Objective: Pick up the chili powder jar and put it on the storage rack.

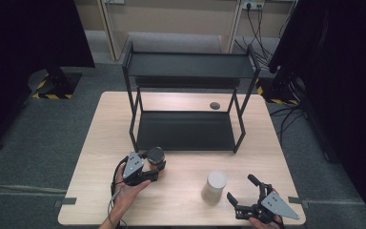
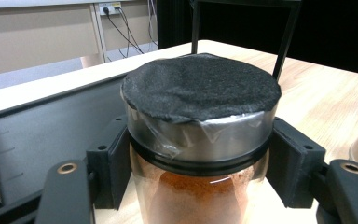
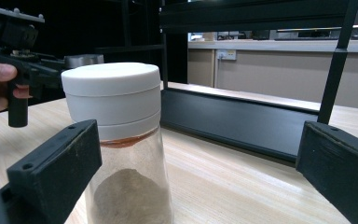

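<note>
A glass jar [image 1: 155, 157] with a dark lid stands on the wooden table [image 1: 181, 195], just in front of the black rack. In the left gripper view the jar [image 2: 200, 116] holds orange-brown powder, and its lid has a black felt-like top over a metal rim. My left gripper [image 1: 156, 167] is shut on this jar, its pads [image 2: 116, 158] pressing both sides just under the lid. To the right stands a second jar [image 1: 214, 186] with a white lid, holding pale powder [image 3: 121, 191]. My right gripper [image 1: 240, 187] stands open just right of it, not touching, jaws wide apart [image 3: 198, 172].
A black two-tier metal rack [image 1: 186, 131] stands at the back of the table, its lower shelf right behind the dark-lidded jar. A small dark disc [image 1: 214, 105] lies on the table behind it. Grey carpet surrounds the table, with cables at the far right.
</note>
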Tool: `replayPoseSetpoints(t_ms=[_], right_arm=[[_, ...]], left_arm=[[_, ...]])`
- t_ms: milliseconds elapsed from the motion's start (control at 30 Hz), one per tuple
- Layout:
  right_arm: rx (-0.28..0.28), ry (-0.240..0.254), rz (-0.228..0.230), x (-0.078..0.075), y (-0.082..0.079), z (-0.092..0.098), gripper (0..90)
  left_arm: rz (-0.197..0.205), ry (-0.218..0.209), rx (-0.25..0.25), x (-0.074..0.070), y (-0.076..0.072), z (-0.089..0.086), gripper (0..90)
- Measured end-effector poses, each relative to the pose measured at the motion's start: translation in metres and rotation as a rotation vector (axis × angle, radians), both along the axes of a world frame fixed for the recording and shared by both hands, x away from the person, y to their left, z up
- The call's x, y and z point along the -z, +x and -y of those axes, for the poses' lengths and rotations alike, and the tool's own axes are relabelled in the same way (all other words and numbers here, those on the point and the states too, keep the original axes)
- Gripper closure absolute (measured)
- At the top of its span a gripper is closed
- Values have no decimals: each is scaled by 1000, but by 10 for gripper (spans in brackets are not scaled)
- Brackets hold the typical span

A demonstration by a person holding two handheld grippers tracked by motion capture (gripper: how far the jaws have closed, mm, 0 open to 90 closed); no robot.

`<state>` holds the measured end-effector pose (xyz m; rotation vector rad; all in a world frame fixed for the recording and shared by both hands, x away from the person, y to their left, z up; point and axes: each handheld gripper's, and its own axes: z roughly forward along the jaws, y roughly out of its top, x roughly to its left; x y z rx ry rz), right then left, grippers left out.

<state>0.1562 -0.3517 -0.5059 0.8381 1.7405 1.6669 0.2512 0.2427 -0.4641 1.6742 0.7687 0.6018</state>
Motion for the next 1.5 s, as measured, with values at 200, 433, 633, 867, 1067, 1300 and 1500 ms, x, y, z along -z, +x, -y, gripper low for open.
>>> replayPoseSetpoints(t_ms=[200, 433, 633, 867, 1067, 1300, 1500], right_arm=[[-1, 1, -1, 0, 0, 0, 4], [-2, 4, -1, 0, 0, 0, 4], [-3, 5, -3, 0, 0, 0, 4], [-5, 6, -4, 0, 0, 0, 4], [-5, 7, -5, 0, 0, 0, 4], [-10, 6, -2, 0, 0, 0, 4], [-11, 7, -1, 0, 0, 0, 4]], left_arm=[[4, 2, 7, -13, 2, -1, 317], [8, 5, 18, -30, 4, -2, 317], [16, -5, 22, -39, 6, -1, 317], [20, -10, 31, -52, 10, 1, 317], [14, -4, 43, -64, 13, 4, 317], [21, -3, 55, -80, 18, 6, 317], [19, 4, 62, -95, 24, 7, 317]])
